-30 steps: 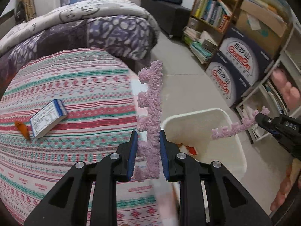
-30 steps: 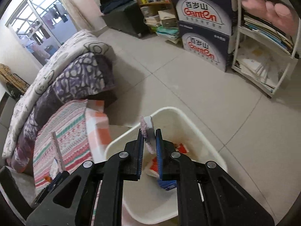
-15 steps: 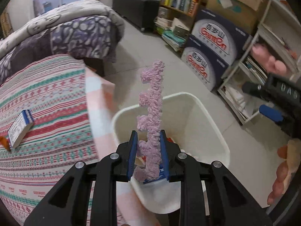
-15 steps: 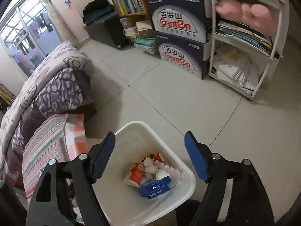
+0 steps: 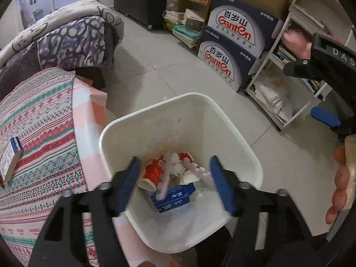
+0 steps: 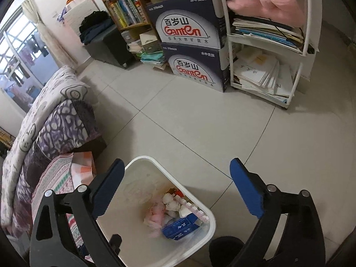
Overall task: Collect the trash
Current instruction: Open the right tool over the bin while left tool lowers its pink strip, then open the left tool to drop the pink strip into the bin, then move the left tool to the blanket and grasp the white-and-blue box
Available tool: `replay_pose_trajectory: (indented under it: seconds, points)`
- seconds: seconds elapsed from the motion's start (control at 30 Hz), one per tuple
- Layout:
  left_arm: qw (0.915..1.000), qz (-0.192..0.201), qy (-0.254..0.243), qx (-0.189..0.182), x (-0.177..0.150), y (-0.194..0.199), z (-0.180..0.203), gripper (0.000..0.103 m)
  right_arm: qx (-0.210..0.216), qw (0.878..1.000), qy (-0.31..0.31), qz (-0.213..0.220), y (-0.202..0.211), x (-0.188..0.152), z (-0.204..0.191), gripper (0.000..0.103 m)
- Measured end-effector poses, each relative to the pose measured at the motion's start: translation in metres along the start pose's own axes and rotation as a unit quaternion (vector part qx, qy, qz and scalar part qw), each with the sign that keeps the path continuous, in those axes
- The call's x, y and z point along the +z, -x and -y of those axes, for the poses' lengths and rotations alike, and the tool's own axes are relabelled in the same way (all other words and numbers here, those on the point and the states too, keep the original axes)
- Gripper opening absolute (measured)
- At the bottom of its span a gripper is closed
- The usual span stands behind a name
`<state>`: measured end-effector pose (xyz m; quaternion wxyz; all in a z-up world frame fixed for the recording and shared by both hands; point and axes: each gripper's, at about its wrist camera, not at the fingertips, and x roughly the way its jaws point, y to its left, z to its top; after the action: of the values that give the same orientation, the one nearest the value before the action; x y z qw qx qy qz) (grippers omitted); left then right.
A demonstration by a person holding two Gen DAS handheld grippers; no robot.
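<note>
Over white bin (image 5: 224, 120) beside striped bedspread (image 5: 40, 120): left gripper (image 5: 175, 181) just spread, blurred pink strip (image 5: 165, 178) perhaps dropping; right gripper (image 6: 175, 187) wide, empty; bare tile floor (image 6: 200, 122) beyond.

The bin (image 5: 233, 131) was smooth white plastic (slightly scuffed inside); the tablecloth (image 5: 40, 120) was woven patterned cloth, the floor (image 6: 200, 120) glossy tile, the boxes (image 6: 189, 22) printed cardboard.

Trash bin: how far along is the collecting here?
Done: the white bin holds cartons, a blue box and pink strips. In hand: nothing; left gripper and right gripper have just been opening, empty. Left: a small box on the striped cloth.
</note>
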<state>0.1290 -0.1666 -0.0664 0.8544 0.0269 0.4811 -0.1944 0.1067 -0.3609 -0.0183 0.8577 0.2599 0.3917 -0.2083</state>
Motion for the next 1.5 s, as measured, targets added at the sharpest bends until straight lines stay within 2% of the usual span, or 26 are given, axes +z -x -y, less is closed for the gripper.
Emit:
replay_pose_trajectory:
  seconds: [0.07,0.2,0.3,0.5,0.77,0.97,1.13,1.27,1.33,1.37,1.4,1.5]
  points:
    - [1.0,0.004,0.003,0.007,0.0,0.003,-0.003,0.078,-0.001,1.0,0.0,0.001,-0.001,-0.001,-0.002,0.095]
    - [0.9995,0.009,0.0,0.03,-0.001,0.007,-0.01,0.081,-0.001,1.0,0.009,-0.004,-0.002,-0.004,-0.009,0.095]
    - [0.9979,0.014,-0.006,0.063,-0.003,0.009,-0.018,0.083,0.003,1.0,0.015,-0.011,-0.003,-0.008,-0.017,0.095]
    - [0.9943,0.0,0.006,0.107,-0.009,0.008,-0.054,0.087,0.02,0.999,0.036,-0.034,-0.009,-0.021,-0.045,0.096]
    - [0.984,-0.046,0.013,0.172,-0.017,0.005,-0.134,0.087,0.036,0.994,0.082,-0.06,-0.016,-0.045,-0.086,0.096]
    - [0.9714,-0.069,-0.016,0.227,-0.011,0.006,-0.203,0.087,0.042,0.99,0.105,-0.085,-0.028,-0.062,-0.112,0.096]
    - [0.969,-0.089,-0.002,0.231,-0.004,0.002,-0.256,0.087,0.04,0.987,0.127,-0.087,-0.033,-0.074,-0.133,0.096]
    - [0.9685,-0.125,-0.028,0.214,-0.008,-0.014,-0.282,0.087,0.042,0.984,0.146,-0.093,-0.037,-0.083,-0.149,0.096]
    - [0.9651,-0.124,-0.034,0.228,-0.012,-0.02,-0.295,0.088,0.039,0.982,0.158,-0.099,-0.041,-0.09,-0.156,0.096]
    - [0.9674,-0.121,-0.024,0.221,-0.011,-0.02,-0.302,0.092,0.039,0.98,0.166,-0.102,-0.043,-0.094,-0.161,0.096]
    - [0.9724,-0.118,-0.003,0.201,-0.011,-0.019,-0.311,0.092,0.038,0.979,0.172,-0.104,-0.045,-0.096,-0.164,0.096]
    - [0.9782,-0.117,0.025,0.17,-0.013,-0.016,-0.324,0.091,0.036,0.976,0.187,-0.107,-0.048,-0.104,-0.173,0.096]
